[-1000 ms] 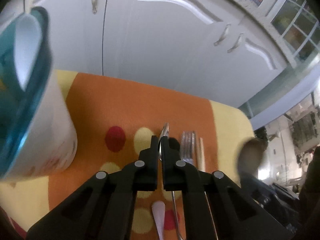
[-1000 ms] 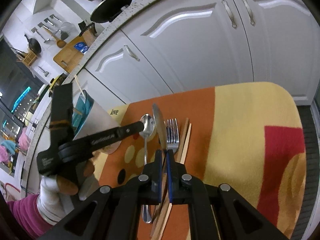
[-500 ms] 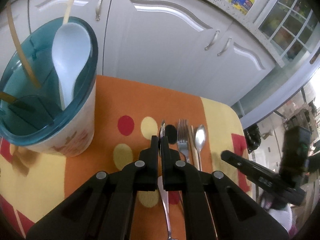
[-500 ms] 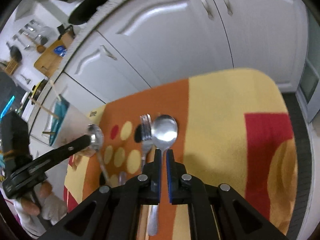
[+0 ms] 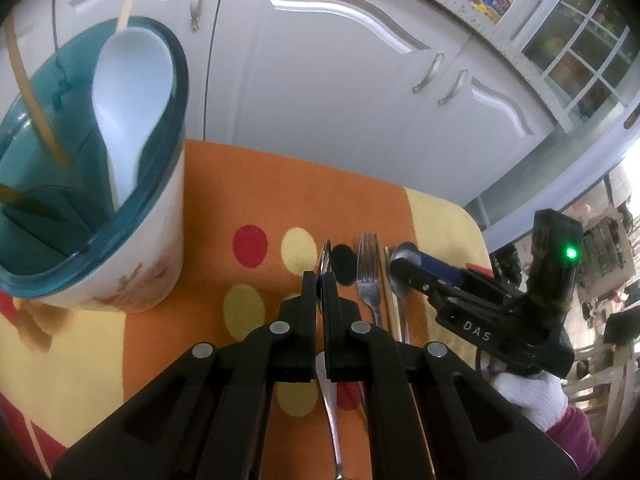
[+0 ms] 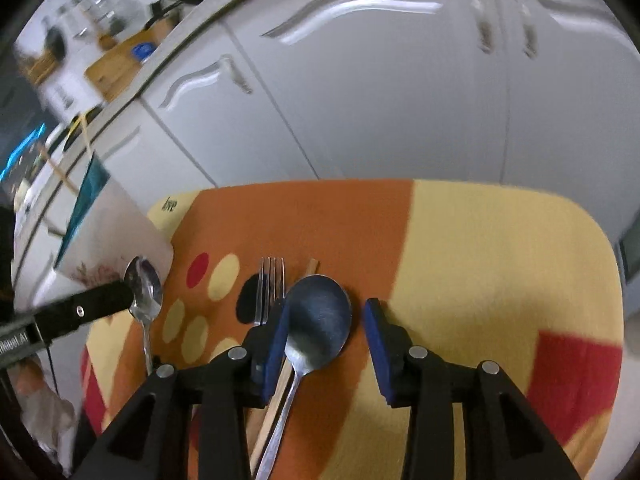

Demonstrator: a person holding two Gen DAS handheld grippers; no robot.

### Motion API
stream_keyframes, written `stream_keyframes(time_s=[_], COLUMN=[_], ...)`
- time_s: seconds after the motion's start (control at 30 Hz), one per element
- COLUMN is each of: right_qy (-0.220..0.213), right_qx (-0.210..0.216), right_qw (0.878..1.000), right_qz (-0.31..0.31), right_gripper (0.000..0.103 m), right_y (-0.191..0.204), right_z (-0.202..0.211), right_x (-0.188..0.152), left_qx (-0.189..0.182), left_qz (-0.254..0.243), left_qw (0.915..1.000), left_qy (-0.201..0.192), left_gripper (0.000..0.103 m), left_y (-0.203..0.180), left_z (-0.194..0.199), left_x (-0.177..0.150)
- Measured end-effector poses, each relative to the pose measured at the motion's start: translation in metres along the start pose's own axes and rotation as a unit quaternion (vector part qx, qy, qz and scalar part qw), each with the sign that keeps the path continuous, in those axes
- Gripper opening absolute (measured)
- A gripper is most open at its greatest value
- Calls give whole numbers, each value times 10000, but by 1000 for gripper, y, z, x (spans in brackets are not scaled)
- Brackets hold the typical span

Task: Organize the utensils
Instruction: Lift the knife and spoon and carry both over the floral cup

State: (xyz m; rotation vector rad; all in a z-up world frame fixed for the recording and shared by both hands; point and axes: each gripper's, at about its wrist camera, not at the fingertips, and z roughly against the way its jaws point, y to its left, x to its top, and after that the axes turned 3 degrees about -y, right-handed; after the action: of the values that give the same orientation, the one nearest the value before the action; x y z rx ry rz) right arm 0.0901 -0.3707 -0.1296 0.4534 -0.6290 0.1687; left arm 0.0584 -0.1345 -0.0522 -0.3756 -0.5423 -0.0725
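Left gripper (image 5: pixel 319 280): jaws together, clamped on small spoon (image 6: pixel 143 288) at the neck; bowl edge-on above the fingertips in the left wrist view, handle trailing down beneath the gripper. From the right wrist view, same spoon seen at far left, bowl facing up, lifted near the foot of the holder (image 6: pixel 116 236).

Right gripper (image 6: pixel 325 320): jaws apart, just been opening; large spoon (image 6: pixel 318 314) between the blue pads (image 6: pixel 376 344), bowl close to the left pad, clear gap to the right pad. Spoon lying flat on cloth (image 6: pixel 480 260), bowl up, handle running back under the gripper.

Fork (image 5: pixel 368 268): flat on the orange band of the cloth, tines toward the cabinets (image 5: pixel 340 80); just right of the left gripper, just left of the large spoon.

Chopstick (image 5: pixel 387 280): wooden, lying between fork and large spoon, parallel to both.

Holder, left wrist view (image 5: pixel 100 184): white cup with teal divided insert, upright on cloth, well left of the flatware. Contents: white ladle-spoon (image 5: pixel 128 92), bowl up, leaning on the rim; pale chopsticks (image 5: pixel 32 96) slanting out.

Cloth: orange with red, cream and black dots, yellow border, red patch at right.

White-gloved hand (image 5: pixel 528 394), magenta sleeve, on right gripper's grip.
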Motion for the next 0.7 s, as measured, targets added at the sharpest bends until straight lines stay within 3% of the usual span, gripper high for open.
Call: stream_keyframes(time_s=[0.07,0.17,0.37,0.7], right_qy=[75,-41,-417,-989], right_qx=[158,272,186,271], right_qw=[9998,9996,9989,9944], right_qz=[17,-55,-31,270], right_gripper=[17,3,1,1], right_y=[-1,-2,16,63], right_z=[0,11,51,114], right_x=[-1,-4,-9,-3], left_qx=[-11,-65,-250,-535], left_qz=[-13,-44,-118,-226], left_qw=[10000,10000,9996,9975], left_qy=[19,46,-6,-406], left_gripper=[1,1,1,1], left_y=[-1,-4,-9,-8], left_z=[-3,-4,7,63], left_x=[0,1,1,-2])
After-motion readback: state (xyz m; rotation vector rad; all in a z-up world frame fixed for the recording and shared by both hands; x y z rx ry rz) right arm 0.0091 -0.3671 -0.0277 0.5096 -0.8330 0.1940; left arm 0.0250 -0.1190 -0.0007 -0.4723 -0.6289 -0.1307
